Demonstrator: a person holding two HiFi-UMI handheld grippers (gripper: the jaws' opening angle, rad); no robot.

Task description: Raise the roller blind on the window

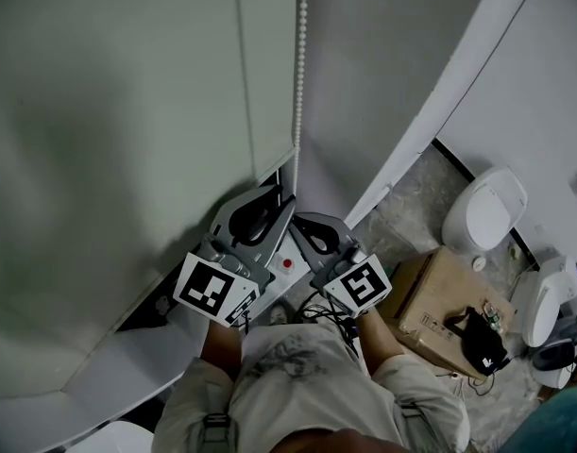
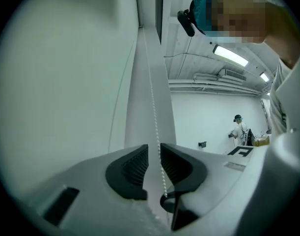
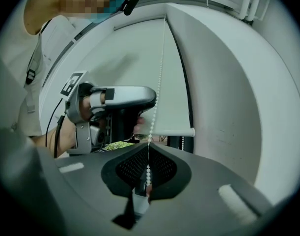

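The pale roller blind [image 1: 127, 111] hangs over the window, its bottom bar [image 3: 174, 130] low down. The white bead chain [image 1: 299, 64] runs down beside the blind's right edge. My left gripper [image 1: 269, 196] is open: a narrow gap shows between its ribbed pads [image 2: 135, 166], and the chain [image 2: 152, 107] passes through that gap, close to the right pad. Just below and to the right, my right gripper [image 1: 302, 225] is shut on the bead chain [image 3: 159, 82], which vanishes where its pads [image 3: 162, 168] meet. From the right gripper view, the left gripper [image 3: 150, 102] sits higher up the chain.
A white window reveal [image 1: 392, 83] stands right of the chain, and a white sill [image 1: 127, 366] lies below the blind. On the floor at right are a cardboard box [image 1: 439, 300] with a black device on it and white fixtures [image 1: 486, 210]. A distant person [image 2: 238, 127] stands across the room.
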